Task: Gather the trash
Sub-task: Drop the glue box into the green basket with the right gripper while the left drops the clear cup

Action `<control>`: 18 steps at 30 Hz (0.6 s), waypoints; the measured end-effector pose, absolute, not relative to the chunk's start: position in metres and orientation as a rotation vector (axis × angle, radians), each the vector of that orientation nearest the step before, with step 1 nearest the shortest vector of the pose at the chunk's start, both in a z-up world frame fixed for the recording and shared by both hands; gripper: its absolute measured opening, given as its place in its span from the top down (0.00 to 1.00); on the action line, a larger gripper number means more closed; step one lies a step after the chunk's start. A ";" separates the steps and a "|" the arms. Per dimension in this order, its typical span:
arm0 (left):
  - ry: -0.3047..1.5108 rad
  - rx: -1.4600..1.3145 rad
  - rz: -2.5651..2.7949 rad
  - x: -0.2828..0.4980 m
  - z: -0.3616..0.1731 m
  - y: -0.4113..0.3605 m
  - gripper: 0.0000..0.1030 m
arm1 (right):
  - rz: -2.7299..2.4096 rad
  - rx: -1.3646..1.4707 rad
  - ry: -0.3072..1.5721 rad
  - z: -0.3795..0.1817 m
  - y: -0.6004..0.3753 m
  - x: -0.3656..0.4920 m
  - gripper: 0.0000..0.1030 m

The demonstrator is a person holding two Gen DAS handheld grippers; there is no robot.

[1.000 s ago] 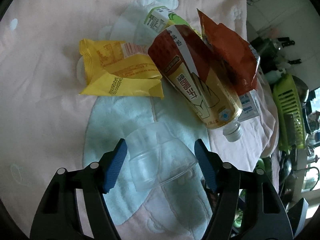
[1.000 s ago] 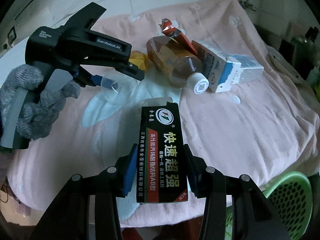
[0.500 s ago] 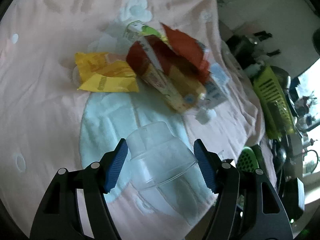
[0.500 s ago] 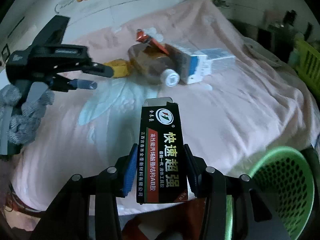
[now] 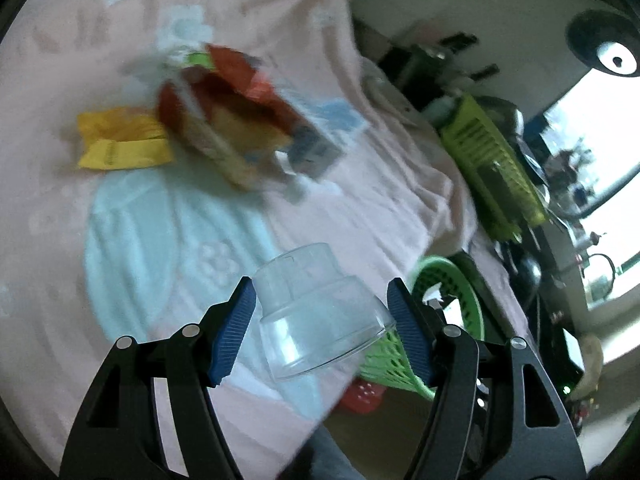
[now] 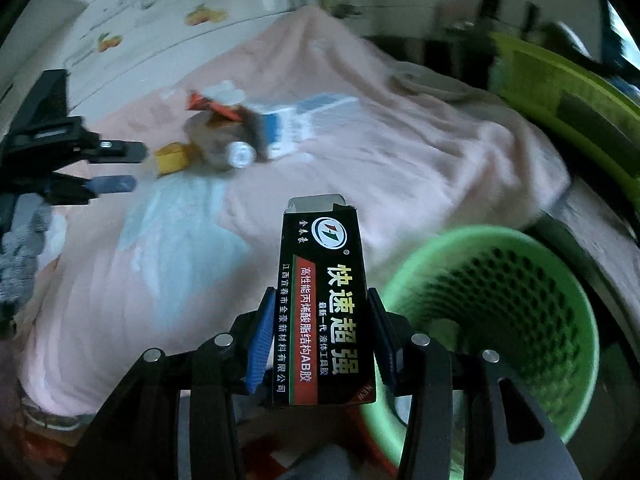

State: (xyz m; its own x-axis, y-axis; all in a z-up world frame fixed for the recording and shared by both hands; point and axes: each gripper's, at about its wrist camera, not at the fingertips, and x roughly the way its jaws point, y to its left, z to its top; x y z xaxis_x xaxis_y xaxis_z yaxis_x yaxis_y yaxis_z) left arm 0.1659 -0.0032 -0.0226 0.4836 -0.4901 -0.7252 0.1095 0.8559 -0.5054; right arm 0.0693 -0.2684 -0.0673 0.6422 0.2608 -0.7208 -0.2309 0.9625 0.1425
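Currently the left gripper (image 5: pixel 320 332) points steeply downward and clasps a clear plastic cup (image 5: pixel 316 312) between its blue pads (image 5: pixel 234 336), the cup tipped with its narrow end toward 11 o'clock and its wide mouth toward the camera. Beyond it, at 4 o'clock, sits the green mesh basket (image 5: pixel 460 280), partly hidden by the right-side pad. The right gripper (image 6: pixel 320 336) also tilts downward and is clenched on a black glue box (image 6: pixel 324 300) that stands upright between its pads, printed face to the camera, open flap at 12 o'clock. The green mesh basket (image 6: pixel 560 272) lies at 4 o'clock of the box, on the floor beside the pink cloth-covered counter (image 6: pixel 400 168). On the counter, well apart from both grippers, rests a blurred heap: a yellow wrapper (image 5: pixel 120 144), a brown bottle (image 5: pixel 224 136), a red packet (image 5: pixel 240 76) and a blue-and-white carton (image 6: pixel 304 120). In the right wrist view the left gripper (image 6: pixel 120 168) shows at 9 o'clock, borne by a hand in a grey knitted glove (image 6: pixel 20 256).
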 end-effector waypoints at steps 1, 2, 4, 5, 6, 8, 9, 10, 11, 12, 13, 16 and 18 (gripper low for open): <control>1.007 -0.417 -0.392 0.164 -0.022 -0.011 0.35 | 0.265 0.046 0.829 -0.068 -0.276 0.067 0.59; 1.008 -0.407 -0.410 0.163 -0.021 -0.021 0.35 | 0.243 0.058 0.833 -0.070 -0.287 0.064 0.59; 1.014 -0.394 -0.439 0.162 -0.021 -0.037 0.35 | 0.212 0.074 0.840 -0.074 -0.303 0.059 0.58; 1.019 -0.385 -0.458 0.161 -0.021 -0.049 0.35 | 0.193 0.084 0.846 -0.076 -0.313 0.056 0.58; 1.022 -0.379 -0.468 0.160 -0.021 -0.055 0.35 | 0.177 0.094 0.852 -0.079 -0.321 0.054 0.58; 1.031 -0.367 -0.497 0.159 -0.022 -0.073 0.35 | 0.158 0.106 0.864 -0.085 -0.331 0.052 0.58; 1.036 -0.362 -0.508 0.159 -0.023 -0.080 0.35 | 0.148 0.114 0.871 -0.088 -0.336 0.051 0.58; 1.041 -0.353 -0.520 0.158 -0.024 -0.089 0.35 | 0.138 0.123 0.876 -0.092 -0.342 0.049 0.58; 1.047 -0.346 -0.529 0.157 -0.025 -0.097 0.35 | 0.133 0.130 0.880 -0.094 -0.346 0.049 0.58; 1.053 -0.340 -0.540 0.157 -0.026 -0.105 0.35 | 0.128 0.138 0.882 -0.096 -0.350 0.048 0.58; 1.059 -0.335 -0.550 0.157 -0.027 -0.112 0.35 | 0.120 0.148 0.885 -0.099 -0.354 0.047 0.58; 1.072 -0.311 -0.578 0.156 -0.029 -0.133 0.35 | 0.102 0.166 0.889 -0.104 -0.365 0.046 0.58; 1.080 -0.295 -0.593 0.156 -0.031 -0.146 0.35 | 0.096 0.179 0.892 -0.106 -0.371 0.045 0.57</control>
State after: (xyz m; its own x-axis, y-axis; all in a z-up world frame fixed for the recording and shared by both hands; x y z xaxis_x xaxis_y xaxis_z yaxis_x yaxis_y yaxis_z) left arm 0.1564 -0.1463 -0.0310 0.3374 -0.5855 -0.7371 0.3072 0.8086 -0.5017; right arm 0.0448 -0.3711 -0.1060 0.6250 0.1575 -0.7646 -0.0089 0.9808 0.1947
